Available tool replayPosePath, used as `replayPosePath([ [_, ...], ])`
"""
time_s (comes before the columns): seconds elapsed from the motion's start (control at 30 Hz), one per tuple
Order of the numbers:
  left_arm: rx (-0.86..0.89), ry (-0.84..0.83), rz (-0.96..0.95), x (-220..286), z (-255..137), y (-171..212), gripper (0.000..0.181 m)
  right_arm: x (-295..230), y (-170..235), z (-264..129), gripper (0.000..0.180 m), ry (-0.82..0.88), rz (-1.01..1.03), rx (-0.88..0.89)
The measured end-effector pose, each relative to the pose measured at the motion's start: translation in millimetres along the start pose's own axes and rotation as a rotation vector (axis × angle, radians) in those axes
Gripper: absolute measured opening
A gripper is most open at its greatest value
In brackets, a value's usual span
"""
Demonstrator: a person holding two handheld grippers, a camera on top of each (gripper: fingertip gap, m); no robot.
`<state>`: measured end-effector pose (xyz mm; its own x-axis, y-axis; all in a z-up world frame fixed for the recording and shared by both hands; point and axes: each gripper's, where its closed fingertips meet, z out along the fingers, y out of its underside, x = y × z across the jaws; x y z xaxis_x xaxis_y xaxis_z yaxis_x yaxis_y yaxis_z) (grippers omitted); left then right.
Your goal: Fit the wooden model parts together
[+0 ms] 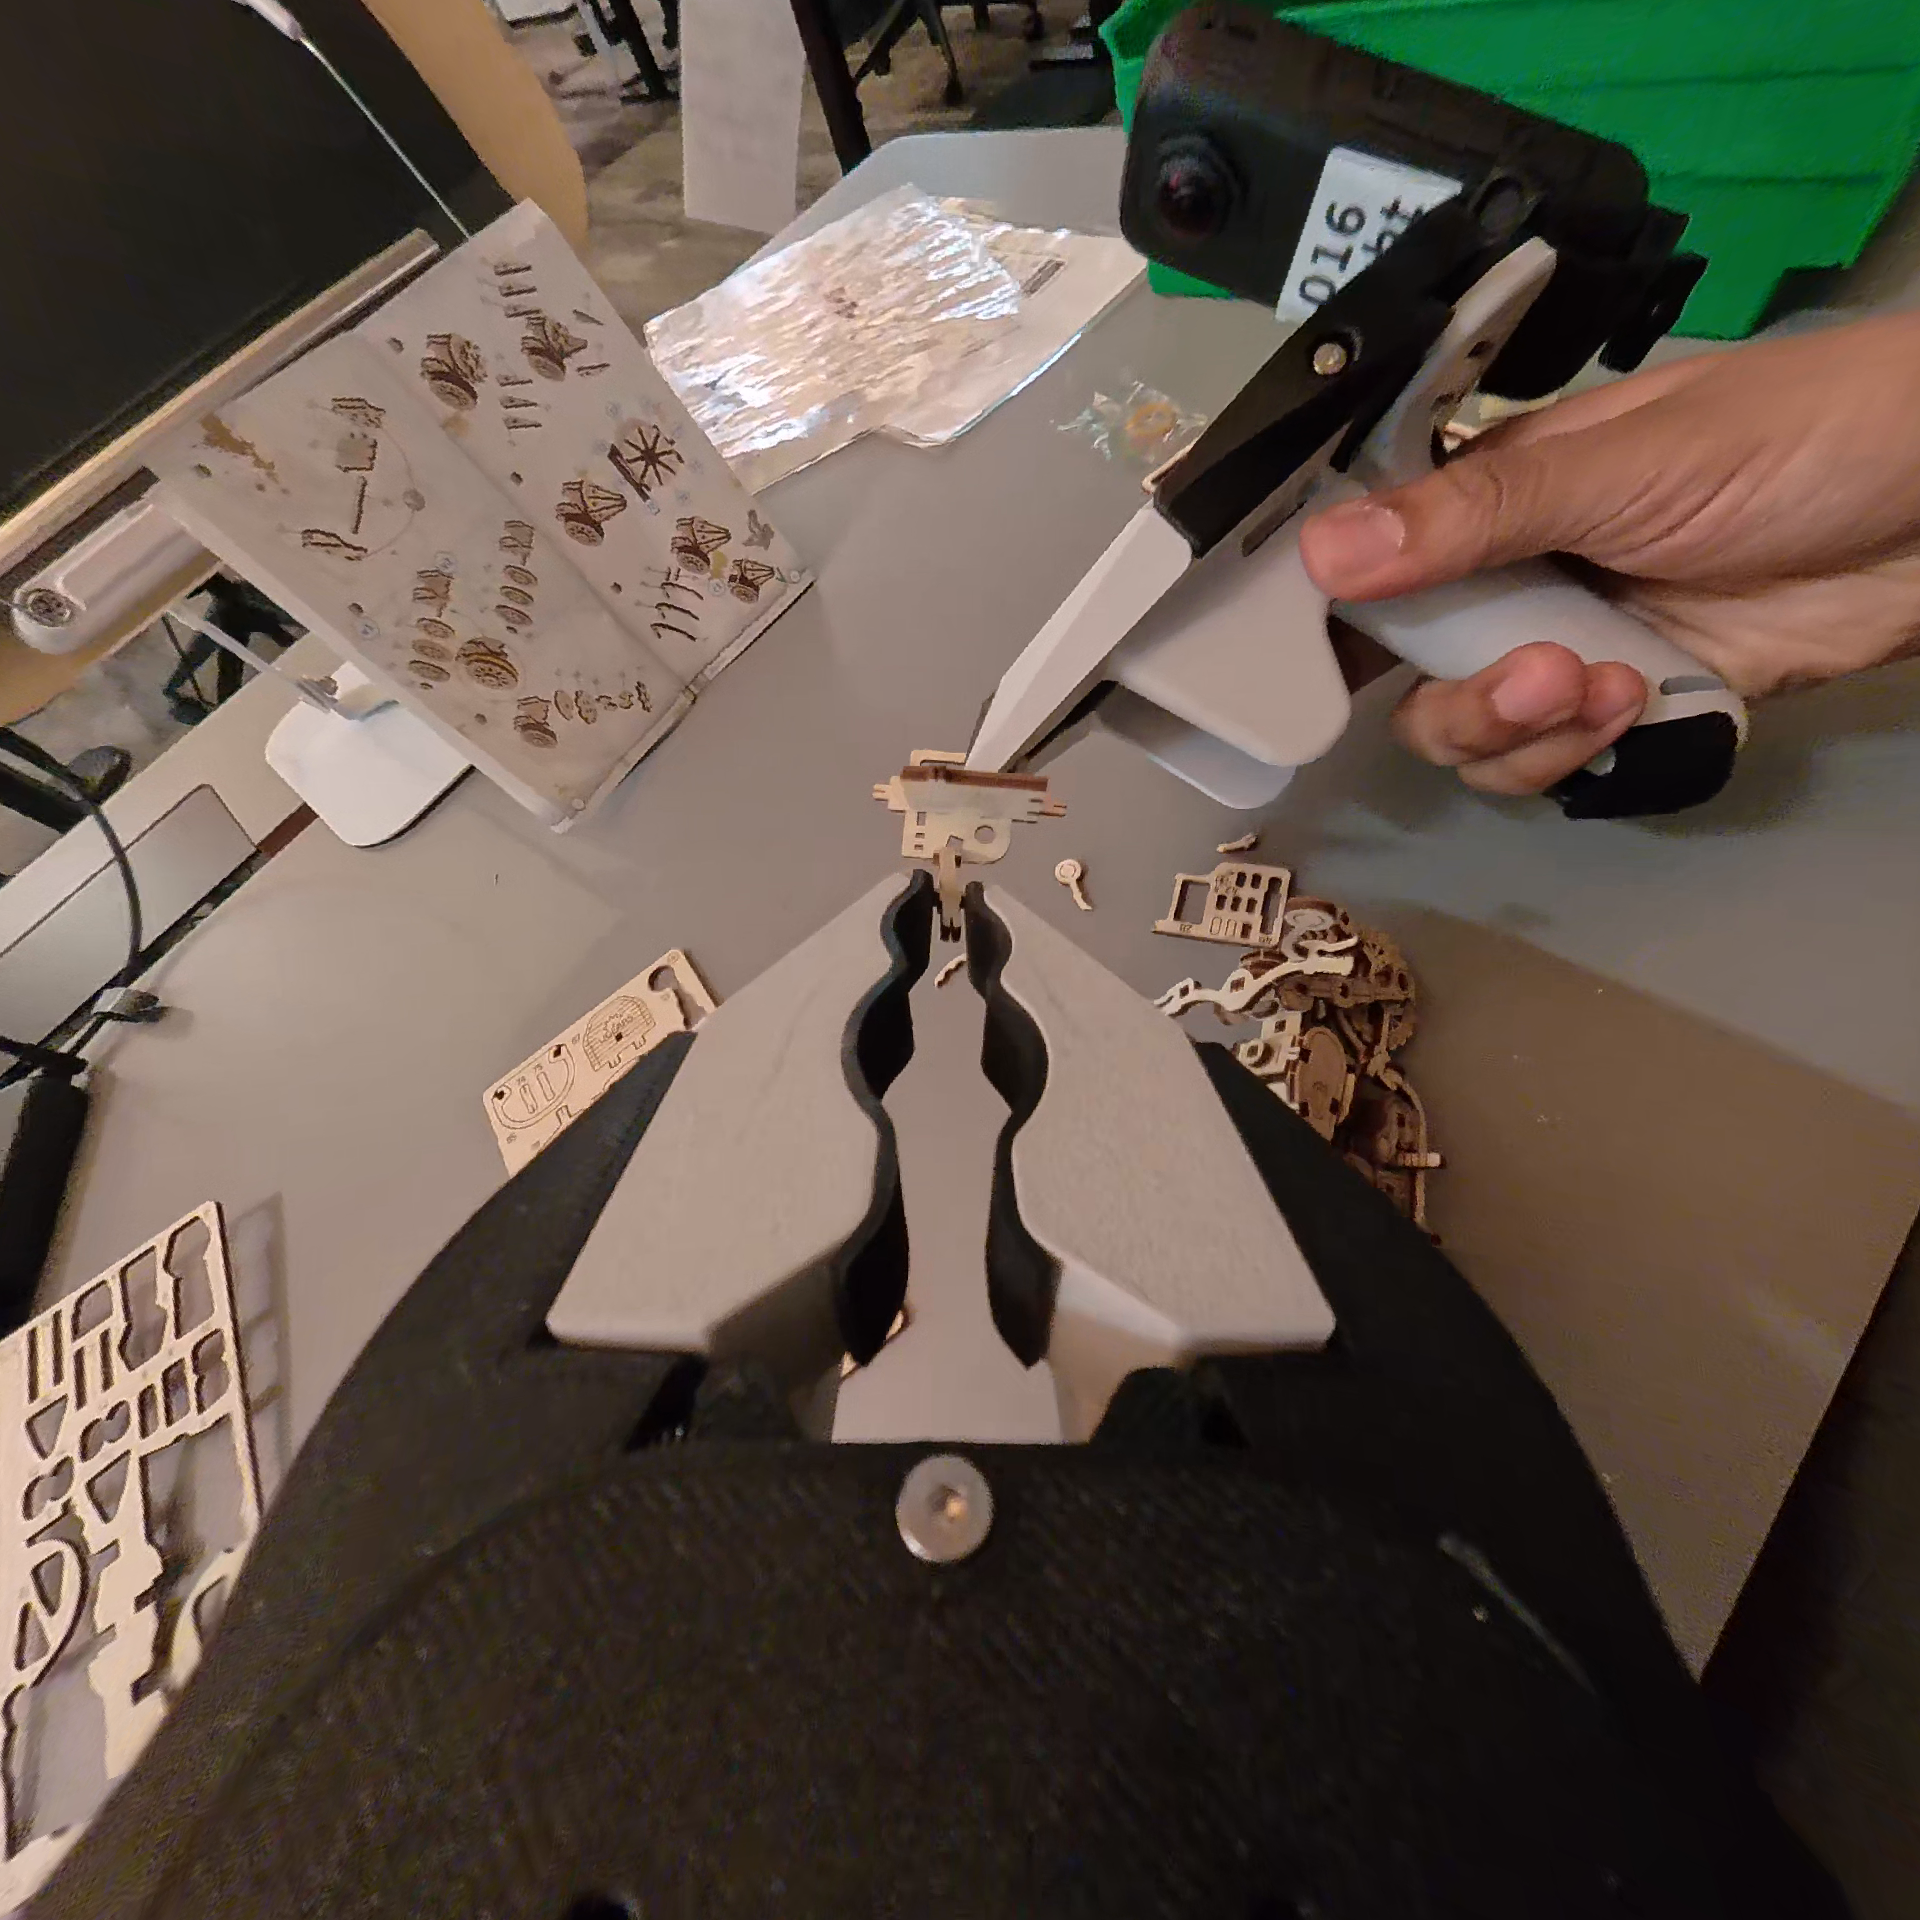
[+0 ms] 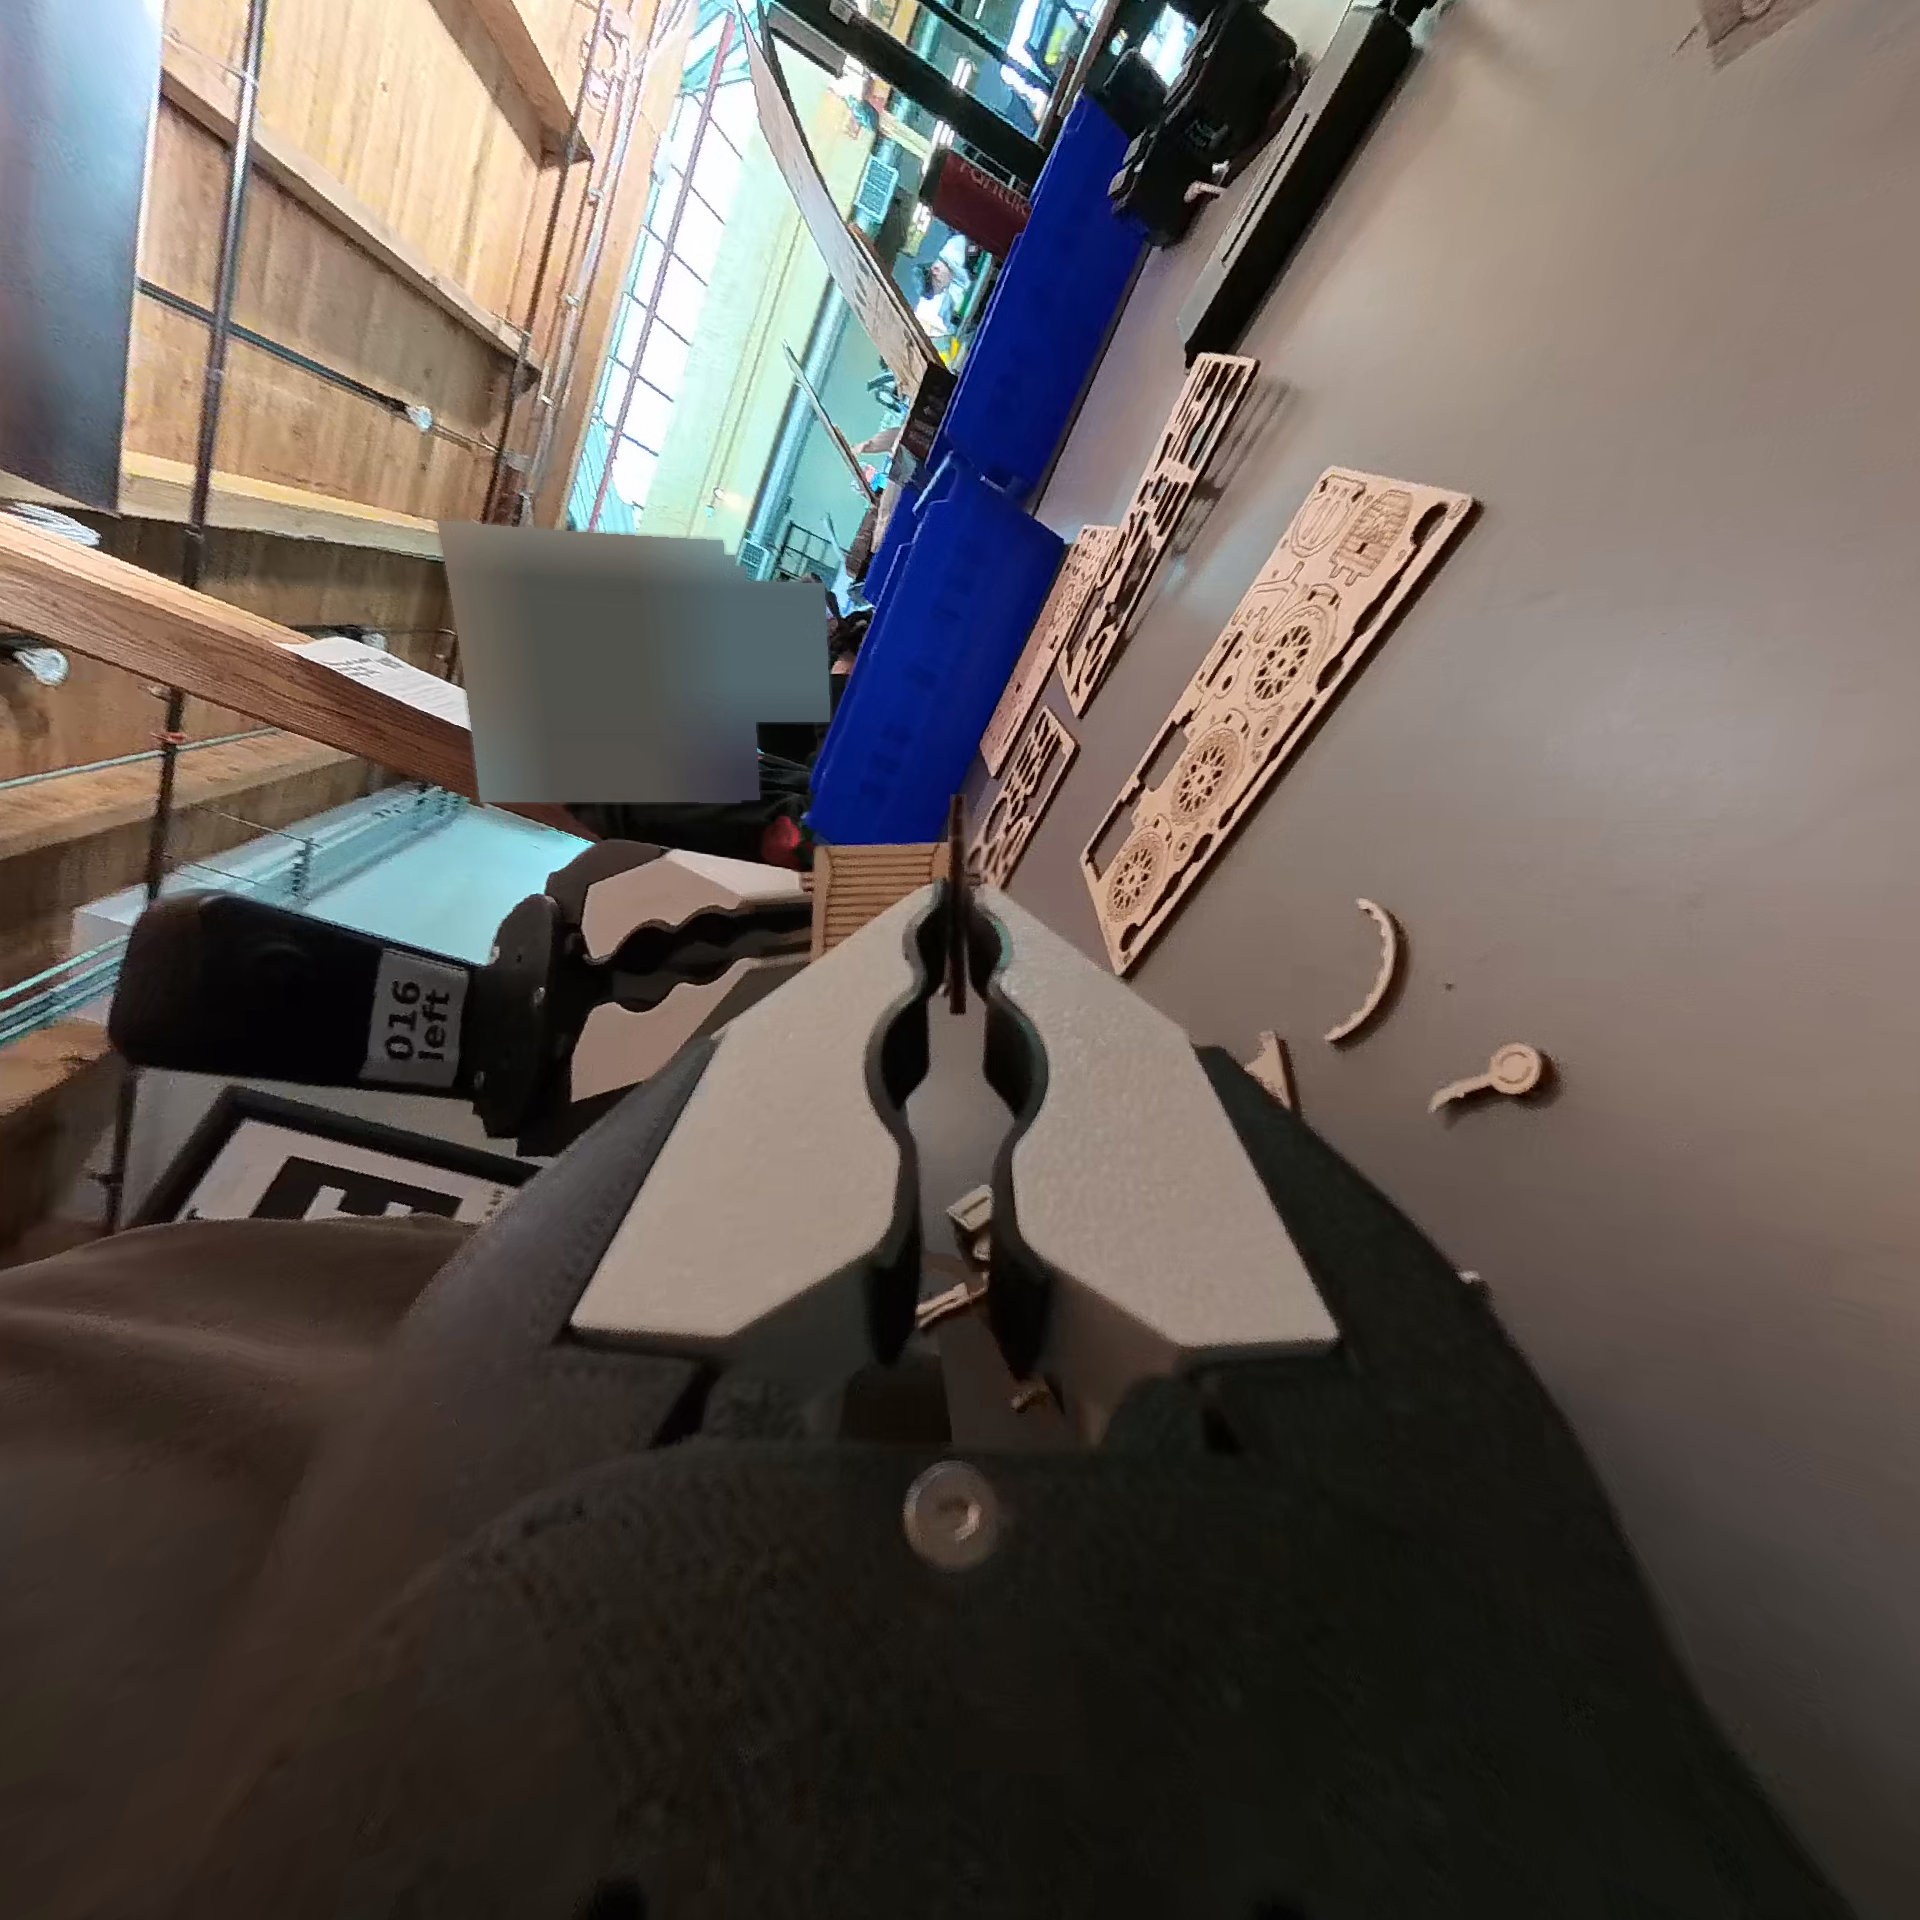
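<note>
In the left wrist view my left gripper (image 1: 945, 891) is shut on a small wooden peg piece (image 1: 948, 902), held upright at its tips. Just beyond, my right gripper (image 1: 992, 756) comes down from the upper right, held by a hand (image 1: 1662, 540). It is shut on a flat wooden subassembly (image 1: 961, 821) with tabs at both ends. The peg's top touches the subassembly's lower edge. In the right wrist view my right gripper (image 2: 956, 914) pinches that subassembly's thin panel (image 2: 956, 961), seen edge-on, with a slatted part (image 2: 878, 899) behind. The left gripper (image 2: 675, 940) shows at the left.
On the grey table (image 1: 1558, 831) are a partly built wooden model (image 1: 1320, 1039), punched-out part sheets (image 1: 114, 1455) (image 2: 1278, 707), small loose pieces (image 1: 1075, 881) (image 2: 1496, 1075), an instruction booklet on a stand (image 1: 468, 499) and a plastic bag (image 1: 873, 322). A green bin (image 1: 1662, 135) and blue bins (image 2: 966, 623) stand at the edges. My left and right fingertips are right by each other.
</note>
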<state>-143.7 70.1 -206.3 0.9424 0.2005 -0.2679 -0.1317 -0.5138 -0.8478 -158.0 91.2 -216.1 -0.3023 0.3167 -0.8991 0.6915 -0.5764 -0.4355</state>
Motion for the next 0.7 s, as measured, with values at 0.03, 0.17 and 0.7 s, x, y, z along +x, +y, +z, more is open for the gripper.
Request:
replayPosePath([
  [0.03, 0.018, 0.003, -0.017, -0.9, -0.6, -1.5, 0.004, -0.2, -0.5, -0.3, 0.002, -0.011, 0.012, 0.003],
  [0.17, 0.125, 0.007, -0.128, -12.3, -0.9, -0.2, 0.004, 0.1, -4.5, -2.9, 0.002, -0.038, 0.02, 0.025],
  [0.7, 0.149, 0.007, -0.262, -35.1, 19.4, 49.3, 0.004, 42.1, -41.7, -36.9, 0.001, 0.194, -0.235, 0.261],
])
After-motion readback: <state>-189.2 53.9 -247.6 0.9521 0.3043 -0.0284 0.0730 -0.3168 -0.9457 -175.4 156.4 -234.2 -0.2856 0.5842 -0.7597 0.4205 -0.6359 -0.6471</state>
